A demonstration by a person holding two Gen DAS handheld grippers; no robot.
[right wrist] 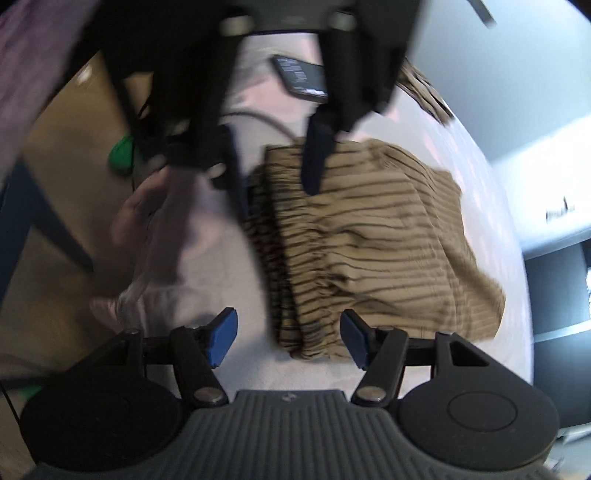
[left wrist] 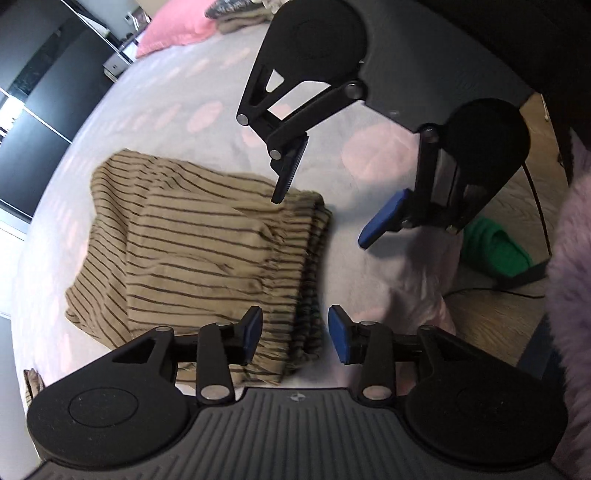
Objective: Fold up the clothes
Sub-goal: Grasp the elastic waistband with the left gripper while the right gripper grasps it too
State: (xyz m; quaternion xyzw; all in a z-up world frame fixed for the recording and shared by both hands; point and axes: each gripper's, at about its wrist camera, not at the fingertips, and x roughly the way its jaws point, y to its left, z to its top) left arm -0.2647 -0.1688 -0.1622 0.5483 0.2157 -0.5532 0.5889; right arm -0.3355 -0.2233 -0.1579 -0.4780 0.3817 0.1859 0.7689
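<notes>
A tan garment with dark stripes [left wrist: 199, 254] lies folded on the bed, its gathered waistband edge toward both grippers; it also shows in the right wrist view [right wrist: 369, 243]. My left gripper [left wrist: 295, 334] is open and empty, its pads straddling the waistband's near corner just above the cloth. My right gripper [right wrist: 288, 339] is open and empty over the waistband's other end. In the left wrist view the right gripper [left wrist: 321, 218] hangs open above the garment's far edge. In the right wrist view the left gripper [right wrist: 273, 162] is blurred.
The bed sheet [left wrist: 221, 92] is pale with pink spots. A pink pillow [left wrist: 173, 29] lies at the far end. A green slipper [left wrist: 495, 247] and cables lie on the wood floor beside the bed. A dark flat device [right wrist: 299, 79] lies on the sheet.
</notes>
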